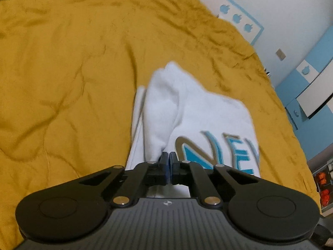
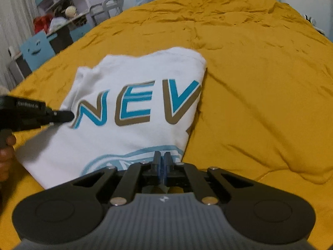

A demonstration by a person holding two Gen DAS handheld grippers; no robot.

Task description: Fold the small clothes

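Wide wrinkled mustard-yellow quilted bedspread (image 2: 260, 73) lies open right of and beyond the folded white printed T-shirt (image 2: 135, 79). Left approach is partly blocked by the black left gripper (image 2: 62, 116). Cluttered shelving (image 2: 62, 10) stands off the far-left edge.

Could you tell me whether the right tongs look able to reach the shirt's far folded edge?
Probably yes: the right tongs sit closed at the near edge of the white shirt, and nothing lies on the yellow bedspread between. The left tongs stay off to the side.

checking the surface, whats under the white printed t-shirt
The white printed t-shirt lies on a mustard yellow quilted bedspread. Anything beneath the shirt itself is covered.
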